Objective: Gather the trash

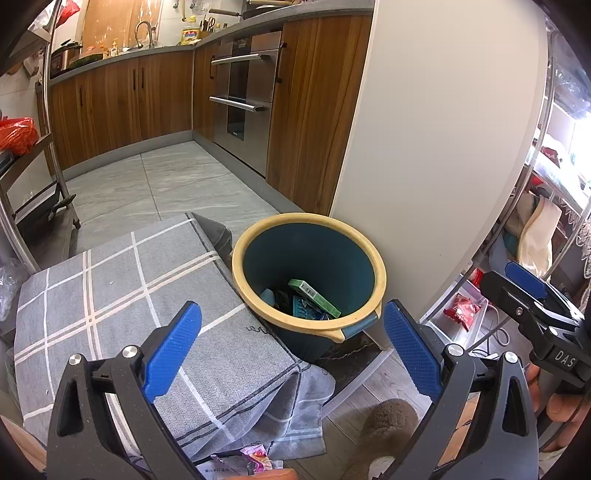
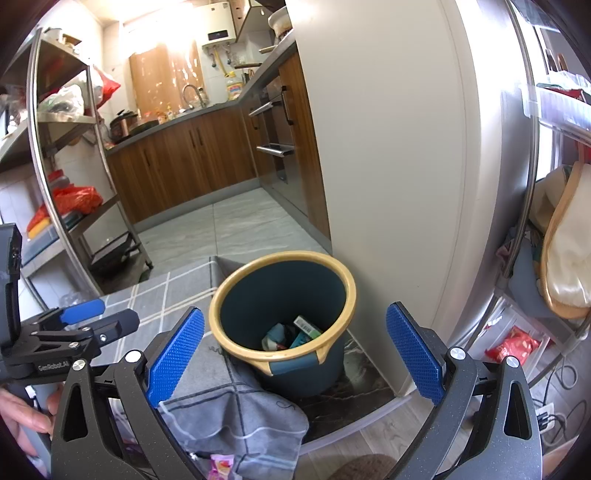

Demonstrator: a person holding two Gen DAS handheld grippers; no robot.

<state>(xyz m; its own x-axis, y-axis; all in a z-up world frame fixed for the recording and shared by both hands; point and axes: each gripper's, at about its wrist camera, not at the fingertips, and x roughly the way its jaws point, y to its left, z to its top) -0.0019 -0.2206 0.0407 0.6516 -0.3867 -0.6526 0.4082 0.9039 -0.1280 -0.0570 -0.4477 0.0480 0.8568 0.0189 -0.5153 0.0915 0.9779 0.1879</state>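
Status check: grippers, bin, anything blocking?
Left gripper open, empty. Right gripper open, empty. Bin upright beside table, trash inside. Nothing blocking.

Both grippers wearing ribbed blue pads (image 1: 173,349) on speckled dark-grey plastic arms, silver screws (image 2: 458,352) showing at pivots; right gripper (image 1: 532,295) showing white "DAS" lettering, left gripper (image 2: 79,319) "GenRobot.AI".

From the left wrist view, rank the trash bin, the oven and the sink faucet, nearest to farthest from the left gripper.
1. Trash bin: just ahead of the left gripper, on the floor beside the cloth-covered table.
2. Oven: farther back, built into the wooden cabinets.
3. Sink faucet: farthest, on the back counter, upper left.
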